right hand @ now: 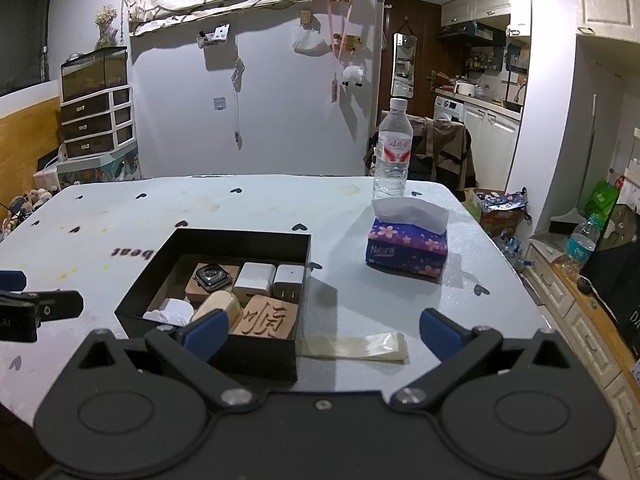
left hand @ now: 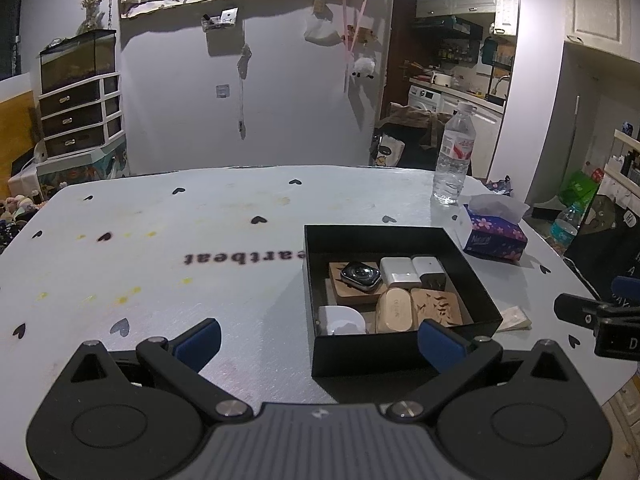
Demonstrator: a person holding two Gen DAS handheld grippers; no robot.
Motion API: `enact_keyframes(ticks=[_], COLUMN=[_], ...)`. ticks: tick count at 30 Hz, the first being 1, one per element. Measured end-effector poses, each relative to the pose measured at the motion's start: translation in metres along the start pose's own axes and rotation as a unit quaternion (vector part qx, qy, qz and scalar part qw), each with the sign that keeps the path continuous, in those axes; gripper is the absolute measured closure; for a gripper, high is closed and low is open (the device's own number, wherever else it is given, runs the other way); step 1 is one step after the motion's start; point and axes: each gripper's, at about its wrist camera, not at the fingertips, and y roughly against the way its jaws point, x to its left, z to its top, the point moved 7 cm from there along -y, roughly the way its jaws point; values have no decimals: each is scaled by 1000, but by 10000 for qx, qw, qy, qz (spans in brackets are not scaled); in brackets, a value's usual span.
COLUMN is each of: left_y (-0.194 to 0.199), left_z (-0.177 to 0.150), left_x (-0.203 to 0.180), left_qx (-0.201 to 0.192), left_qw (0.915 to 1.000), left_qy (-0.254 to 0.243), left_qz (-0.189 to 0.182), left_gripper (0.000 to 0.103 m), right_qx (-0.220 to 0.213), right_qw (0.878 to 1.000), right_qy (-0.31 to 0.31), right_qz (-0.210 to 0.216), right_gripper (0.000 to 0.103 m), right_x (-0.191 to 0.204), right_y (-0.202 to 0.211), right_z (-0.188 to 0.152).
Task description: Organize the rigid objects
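Left wrist view: the left gripper [left hand: 318, 338] hovers low over the surface [left hand: 160, 240] with its blue-padded fingers [left hand: 199, 340] spread wide and holding nothing; the right-hand pad overlaps the near wall of the black box [left hand: 352, 354]. Right wrist view: the right gripper [right hand: 320, 334] is likewise wide open and empty, its left pad in front of the box's near right corner. Both grippers sit back from the box, probably because nothing loose remains to be gathered.

Contents of the box, packed side by side: a smartwatch [left hand: 361, 275] lying face up on a wooden block [left hand: 352, 292]; two white chargers [left hand: 400, 272], prongs of the right-hand one facing the cameras; an oval beige case [left hand: 394, 310], long axis running from the near wall toward the far wall; a carved wooden tile [right hand: 267, 317] flat, characters upward; a white item [left hand: 342, 320] in the near left corner.

Outside the box: a tissue pack [right hand: 407, 244], a water bottle [right hand: 393, 148] upright, and a pale flat strip [right hand: 356, 346] just beside the box, long axis parallel to its near wall.
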Motion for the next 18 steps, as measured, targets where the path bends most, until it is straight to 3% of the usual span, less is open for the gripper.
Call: enact_keyframes(ticks=[18], left_y=[1], left_z=[1], left_x=[2], left_qx=[-21], left_qw=[10000], left_qy=[10], left_qz=[37], left_gripper=[0], right_qx=[3], right_qw=[10000], right_qy=[-9], right_qz=[4], right_gripper=[0], right_x=[0], right_y=[0], right_z=[0])
